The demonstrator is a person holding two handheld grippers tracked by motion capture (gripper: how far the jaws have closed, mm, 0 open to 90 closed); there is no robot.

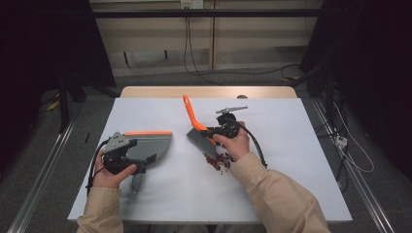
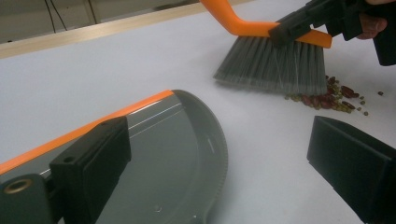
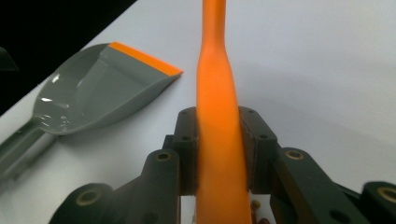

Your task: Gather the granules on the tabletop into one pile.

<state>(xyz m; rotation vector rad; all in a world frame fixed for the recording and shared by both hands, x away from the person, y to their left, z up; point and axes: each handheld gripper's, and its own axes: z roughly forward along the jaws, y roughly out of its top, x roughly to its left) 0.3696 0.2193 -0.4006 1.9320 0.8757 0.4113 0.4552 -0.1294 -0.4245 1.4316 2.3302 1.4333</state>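
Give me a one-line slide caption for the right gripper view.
Right gripper clamps the orange brush handle, with the grey dustpan lying on the white table.

dustpan (image 1: 148,145) handle partly hidden under left claw (image 1: 145,162), brush (image 3: 219,116) bristles cut off at btm edge

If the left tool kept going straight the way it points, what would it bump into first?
Probably the brush, its grey bristles just ahead of the left tool, beyond the dustpan. The beans lie just beside them; depth is uncertain.
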